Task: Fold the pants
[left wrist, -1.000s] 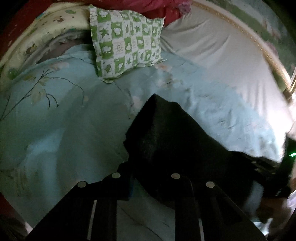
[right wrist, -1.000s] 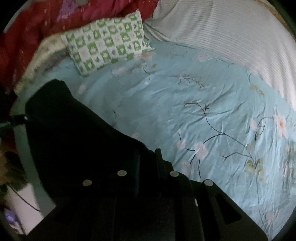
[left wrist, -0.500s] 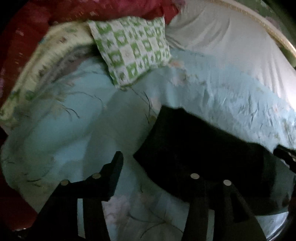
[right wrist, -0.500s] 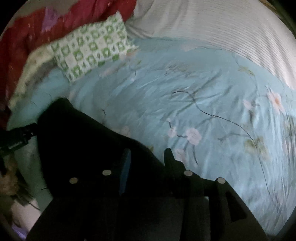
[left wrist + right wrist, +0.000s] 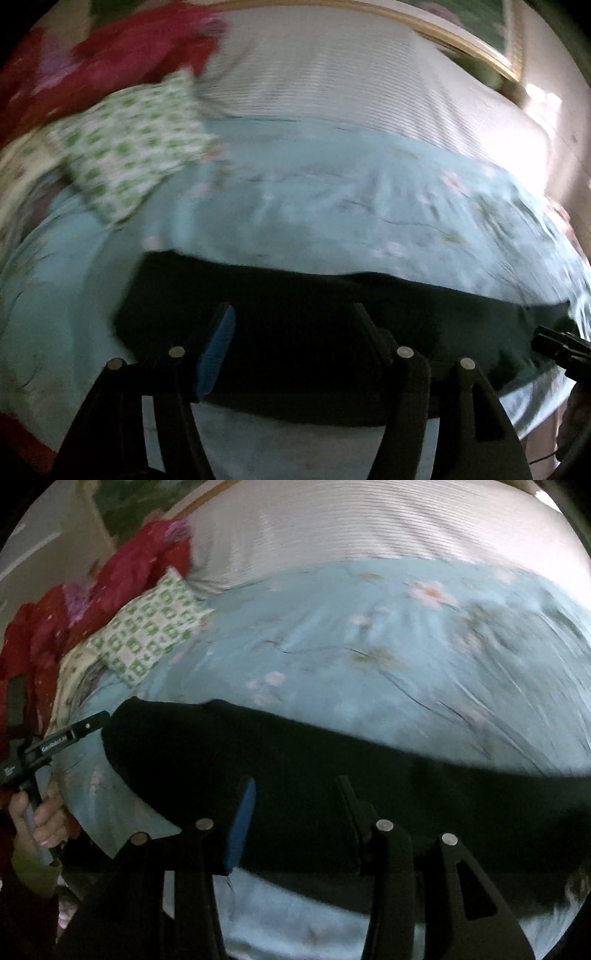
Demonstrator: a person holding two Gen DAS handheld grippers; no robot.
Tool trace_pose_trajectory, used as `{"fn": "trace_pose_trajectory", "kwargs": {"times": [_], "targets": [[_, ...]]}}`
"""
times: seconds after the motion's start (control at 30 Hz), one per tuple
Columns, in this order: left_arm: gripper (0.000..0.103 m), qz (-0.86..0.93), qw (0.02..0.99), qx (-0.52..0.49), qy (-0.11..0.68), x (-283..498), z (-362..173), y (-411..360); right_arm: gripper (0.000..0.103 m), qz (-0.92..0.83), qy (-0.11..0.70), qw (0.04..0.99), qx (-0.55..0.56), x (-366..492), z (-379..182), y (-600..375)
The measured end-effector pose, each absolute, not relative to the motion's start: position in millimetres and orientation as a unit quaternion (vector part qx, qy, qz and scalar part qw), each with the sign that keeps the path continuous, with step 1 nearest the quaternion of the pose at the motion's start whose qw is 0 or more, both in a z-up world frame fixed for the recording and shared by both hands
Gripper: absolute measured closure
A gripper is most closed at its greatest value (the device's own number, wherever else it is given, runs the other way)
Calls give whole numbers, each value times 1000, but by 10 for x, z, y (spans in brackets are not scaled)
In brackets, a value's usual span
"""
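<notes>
Left wrist view is filled mostly by the blue floral bedspread (image 5: 332, 206), on which the black pants (image 5: 314, 306) are laid as a long dark band across the near part of the bed. A green-checked pillow (image 5: 129, 155) is seen at the far left, well apart from the garment. The left gripper (image 5: 291, 325) is held above the pants with its jaws spread wide and nothing between them; the right gripper (image 5: 295, 797) is likewise released, hanging over the same cloth in the right wrist view.

The step is judged to be the release after a fold. It would be done well if the band were smoothed flat and its edges checked for alignment before the next fold is taken, with each end gripped near a corner so that the layers are not dragged apart.

Compared with one second ago, when the cloth was clamped and lifted in a peak by both tools, the pants have been lowered flat and both jaws have been opened.
</notes>
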State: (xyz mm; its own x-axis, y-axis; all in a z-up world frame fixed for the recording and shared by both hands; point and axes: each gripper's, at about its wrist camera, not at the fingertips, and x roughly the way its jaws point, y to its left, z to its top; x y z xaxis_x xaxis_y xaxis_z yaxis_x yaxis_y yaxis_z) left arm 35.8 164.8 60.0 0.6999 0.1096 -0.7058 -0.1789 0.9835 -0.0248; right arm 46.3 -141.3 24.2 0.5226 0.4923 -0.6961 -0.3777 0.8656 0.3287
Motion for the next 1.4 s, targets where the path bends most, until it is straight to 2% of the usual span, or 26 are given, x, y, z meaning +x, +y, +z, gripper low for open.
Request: {"fn": "trace_pose_trajectory", "kwargs": {"times": [0.33, 0.77, 0.93, 1.4], "targets": [[35, -50, 909, 17, 413, 768, 517, 469, 57, 168, 421, 880, 139, 69, 169, -2293], [32, -143, 881, 69, 446, 1094, 471, -344, 49, 125, 419, 875, 206, -159, 12, -2843], [31, -197, 863, 92, 455, 1315, 500, -730, 42, 93, 404, 879, 235, -246, -6, -3084], [30, -341, 781, 152, 500, 1774, 268, -1790, 41, 42, 381, 862, 333, -203, -159, -3433]]}}
